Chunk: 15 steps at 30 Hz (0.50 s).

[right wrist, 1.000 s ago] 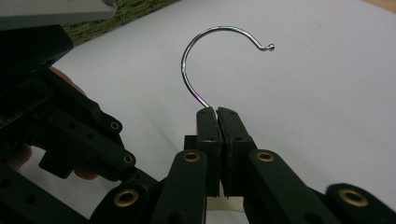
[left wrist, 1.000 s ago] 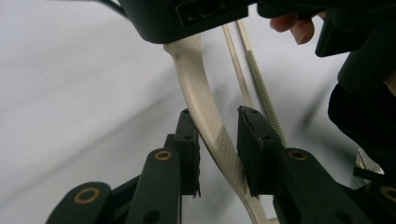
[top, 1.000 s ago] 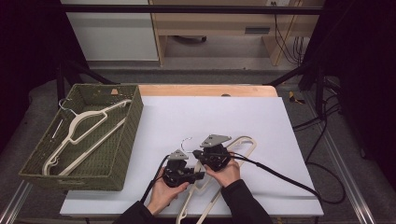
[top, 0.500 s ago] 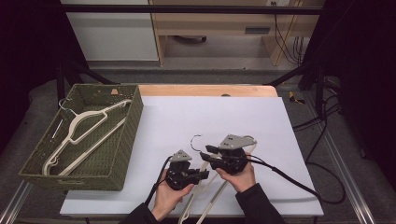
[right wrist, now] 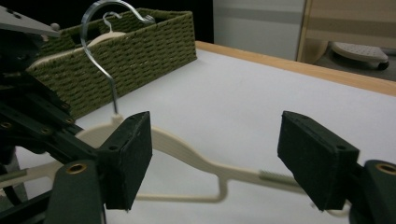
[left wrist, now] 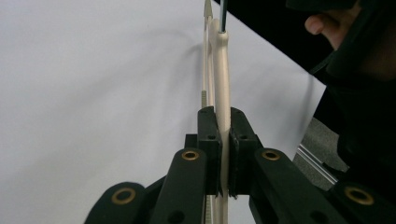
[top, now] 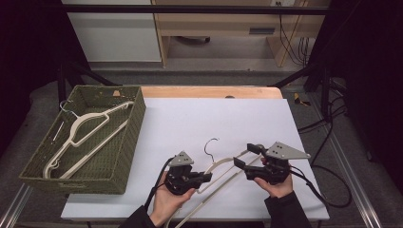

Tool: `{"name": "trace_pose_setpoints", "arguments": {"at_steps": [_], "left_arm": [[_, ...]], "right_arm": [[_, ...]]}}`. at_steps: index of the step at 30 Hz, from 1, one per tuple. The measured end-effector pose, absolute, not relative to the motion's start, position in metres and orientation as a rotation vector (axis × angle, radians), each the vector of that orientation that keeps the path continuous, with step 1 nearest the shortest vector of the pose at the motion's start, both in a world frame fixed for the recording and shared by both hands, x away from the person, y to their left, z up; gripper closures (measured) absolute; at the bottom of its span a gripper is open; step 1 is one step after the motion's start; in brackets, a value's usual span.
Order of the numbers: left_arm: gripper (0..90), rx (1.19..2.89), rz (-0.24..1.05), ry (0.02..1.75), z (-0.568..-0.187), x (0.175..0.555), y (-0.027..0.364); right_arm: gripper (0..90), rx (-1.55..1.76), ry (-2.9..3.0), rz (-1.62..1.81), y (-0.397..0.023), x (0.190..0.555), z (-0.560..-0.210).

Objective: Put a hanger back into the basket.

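Observation:
A cream plastic hanger (top: 219, 167) with a metal hook (top: 211, 144) is lifted a little off the white tabletop (top: 214, 118) near its front edge. My left gripper (top: 207, 176) is shut on one arm of the hanger (left wrist: 223, 70), which is pinched between both pads. My right gripper (top: 243, 155) stands to the right of it and points left. Its jaws have just been opening and are wide apart. The hanger's other arm (right wrist: 187, 149) runs across the gap just beyond the pads (right wrist: 133, 154), and neither pad touches it.
A green woven basket (top: 128, 142) at the table's left holds two more cream hangers (top: 85, 128). A wooden strip (top: 209, 91) runs along the table's far edge. Black cables trail from both grippers toward the front and right edges.
My right gripper has let go of the hanger, opened, and moved off to the right. My left gripper has closed on the hanger and raised it slightly.

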<state>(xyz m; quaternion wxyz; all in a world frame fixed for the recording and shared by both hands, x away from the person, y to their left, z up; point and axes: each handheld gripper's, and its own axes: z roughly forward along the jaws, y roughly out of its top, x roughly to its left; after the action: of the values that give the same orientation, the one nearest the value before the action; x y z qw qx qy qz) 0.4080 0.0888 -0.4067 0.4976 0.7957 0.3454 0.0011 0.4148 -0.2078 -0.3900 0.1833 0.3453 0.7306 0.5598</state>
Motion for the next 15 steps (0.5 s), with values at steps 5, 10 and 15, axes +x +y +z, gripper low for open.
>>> {"name": "trace_pose_setpoints", "arguments": {"at_steps": [5,10,15], "left_arm": [[85.8,1.931,0.079,0.78,-0.391,0.406,0.104],[85.8,1.93,0.13,0.736,-0.38,0.406,0.122],[85.8,1.955,0.181,0.727,-0.375,0.406,0.139]], "right_arm": [[17.7,1.017,2.033,1.577,-0.218,0.415,-0.39],[12.1,1.021,2.014,1.576,-0.223,0.415,-0.39],[8.2,1.036,2.001,1.58,-0.23,0.416,-0.39]]}}
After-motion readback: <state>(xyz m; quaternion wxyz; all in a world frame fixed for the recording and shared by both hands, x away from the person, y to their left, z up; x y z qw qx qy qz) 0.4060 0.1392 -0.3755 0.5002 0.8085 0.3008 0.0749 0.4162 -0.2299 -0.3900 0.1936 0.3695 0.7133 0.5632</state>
